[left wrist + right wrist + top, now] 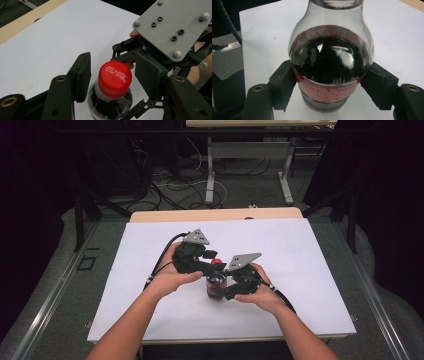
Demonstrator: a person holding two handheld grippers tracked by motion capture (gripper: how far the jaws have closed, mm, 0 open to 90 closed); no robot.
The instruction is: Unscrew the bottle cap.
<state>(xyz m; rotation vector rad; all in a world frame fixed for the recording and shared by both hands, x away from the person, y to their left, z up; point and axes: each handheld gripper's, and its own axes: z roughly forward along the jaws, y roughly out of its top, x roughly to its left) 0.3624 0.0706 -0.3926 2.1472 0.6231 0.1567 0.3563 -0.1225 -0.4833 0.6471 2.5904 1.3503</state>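
A small clear bottle (216, 289) of dark cola stands upright on the white sheet (300, 270), with a red cap (216, 261) on top. My right gripper (225, 289) is shut on the bottle's body; in the right gripper view its pads (283, 82) press both sides of the red label on the bottle (329, 60). My left gripper (214, 259) comes in from the left at cap height. In the left gripper view the red cap (114, 78) sits between its open jaws, with a small gap on each side of the left gripper (113, 65).
The white sheet covers a wooden table whose far edge (215, 215) shows beyond it. The right gripper's grey plate (172, 27) is close behind the cap. Cables and table legs (210, 175) lie on the floor past the table.
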